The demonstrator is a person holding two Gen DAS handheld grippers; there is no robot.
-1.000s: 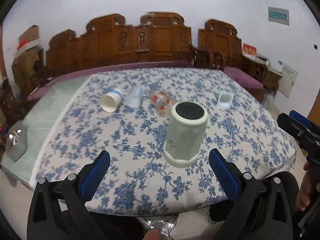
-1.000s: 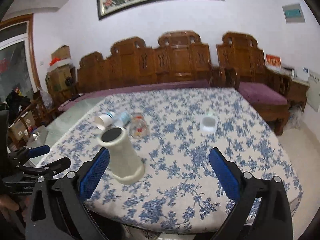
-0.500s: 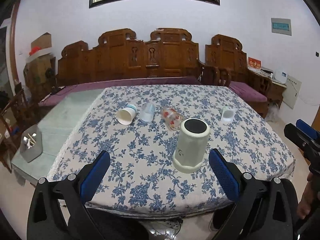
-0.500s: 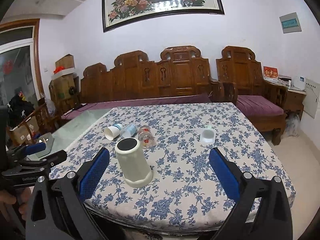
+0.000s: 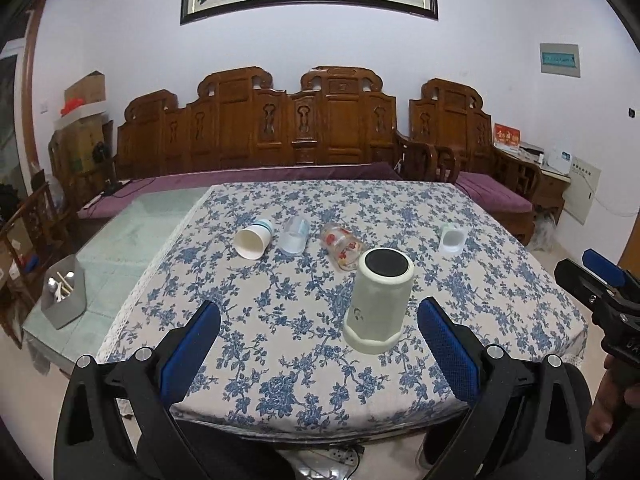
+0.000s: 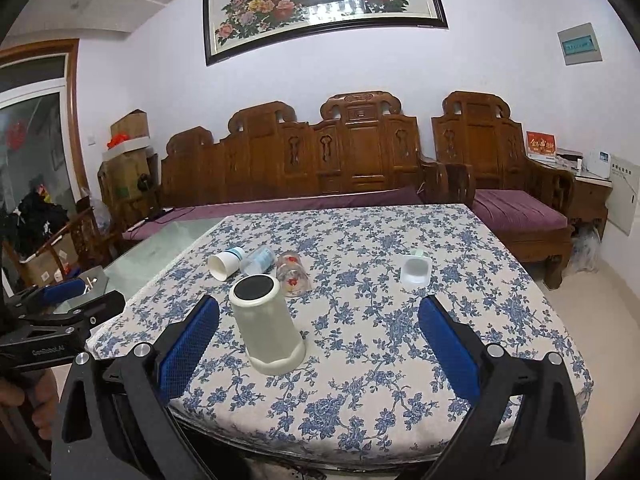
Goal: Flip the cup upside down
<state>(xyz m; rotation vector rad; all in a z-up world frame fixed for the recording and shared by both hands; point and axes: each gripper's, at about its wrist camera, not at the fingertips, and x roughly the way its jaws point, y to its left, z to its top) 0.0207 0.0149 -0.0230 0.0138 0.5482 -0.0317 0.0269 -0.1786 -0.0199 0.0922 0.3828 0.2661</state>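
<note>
Your big pale cup (image 5: 379,300) stands on the flowered table (image 5: 500,280) near your edge, with its wide mouth down and its dark bottom facing up, so it looks like the flip is done. Your left gripper (image 5: 320,344) is wide open and holds nothing, and your right gripper (image 6: 318,344) is wide open and empty too. Both hang just off the near edge of the table, apart from the cup. The main danger now is a bump. In the right view the cup sits close in front of the left blue finger (image 6: 188,344), so if you swing that gripper sideways or push forward, you could knock the tall cup over. It could then roll, and the table edge is close. Behind it lie a paper cup (image 5: 253,240), a clear cup (image 5: 294,236) and a glass with red flowers (image 5: 343,246), all on their sides. A falling cup could hit the glass and send it rolling. So pull straight back, slowly.
</note>
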